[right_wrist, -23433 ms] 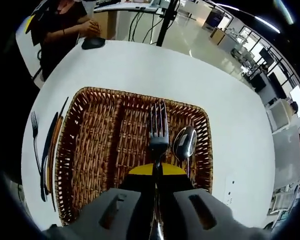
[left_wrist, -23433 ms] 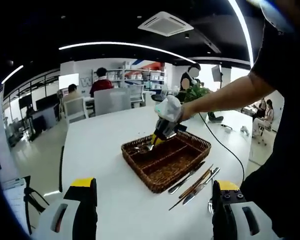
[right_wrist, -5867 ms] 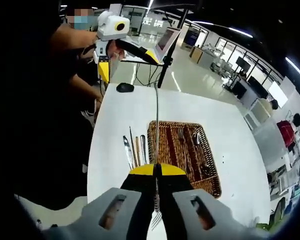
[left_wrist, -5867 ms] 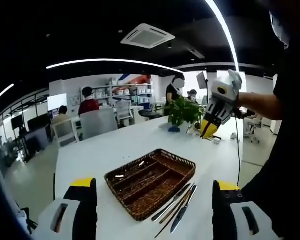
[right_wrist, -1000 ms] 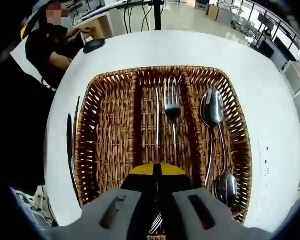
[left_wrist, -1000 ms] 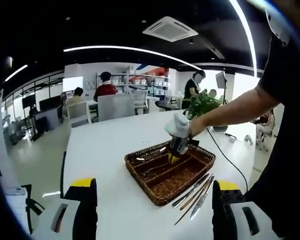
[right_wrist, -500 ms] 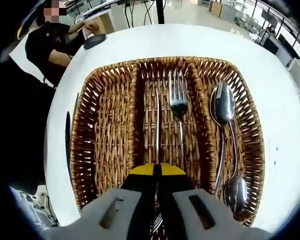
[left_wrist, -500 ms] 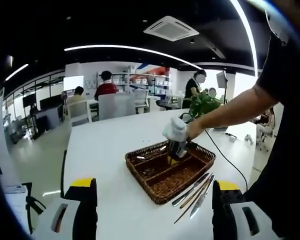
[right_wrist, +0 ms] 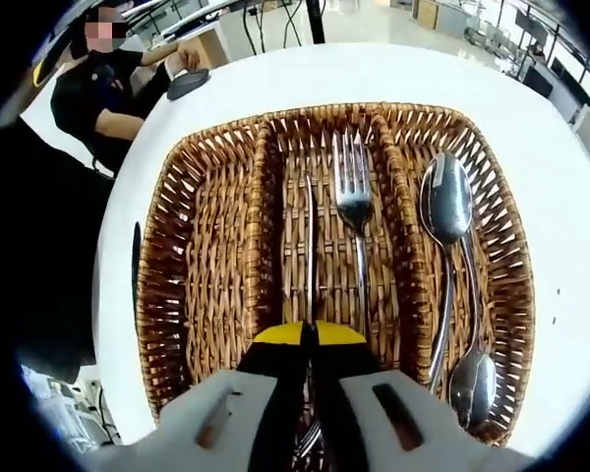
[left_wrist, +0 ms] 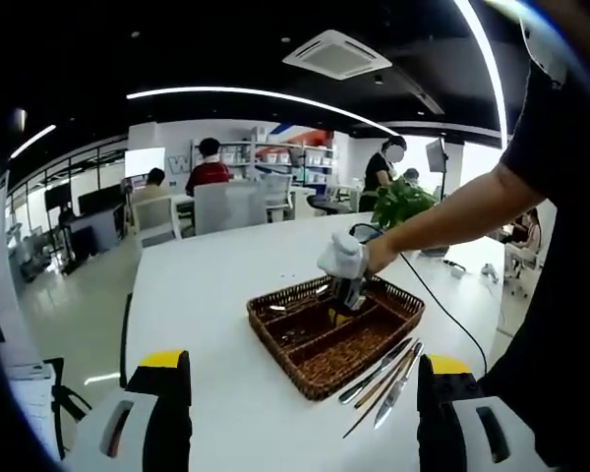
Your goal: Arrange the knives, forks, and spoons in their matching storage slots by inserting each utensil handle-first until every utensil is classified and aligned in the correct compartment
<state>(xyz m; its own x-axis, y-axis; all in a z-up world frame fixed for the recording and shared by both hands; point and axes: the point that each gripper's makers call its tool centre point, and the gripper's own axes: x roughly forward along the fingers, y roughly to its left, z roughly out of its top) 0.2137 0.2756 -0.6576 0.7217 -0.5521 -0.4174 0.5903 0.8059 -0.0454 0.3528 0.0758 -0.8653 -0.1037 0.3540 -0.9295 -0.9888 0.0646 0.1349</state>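
Right gripper (right_wrist: pixel 311 339) clamps a fork (right_wrist: pixel 310 246) near its tines, which show between the jaws; the handle runs forward along the wicker tray's (right_wrist: pixel 212 246) middle compartment, so it goes in handle-first. Just beside it lies a second fork (right_wrist: pixel 352 202), tines at the far end. In the compartment to the right rest two spoons (right_wrist: pixel 446 211), laid in opposite directions. Left gripper (left_wrist: pixel 300 418) waits idle with jaws spread wide, well back from the tray (left_wrist: pixel 275 346). Knives (left_wrist: pixel 379 374) lie on the white table (left_wrist: pixel 197 295) just beside the tray, unsorted; the left compartment looks reserved for them.
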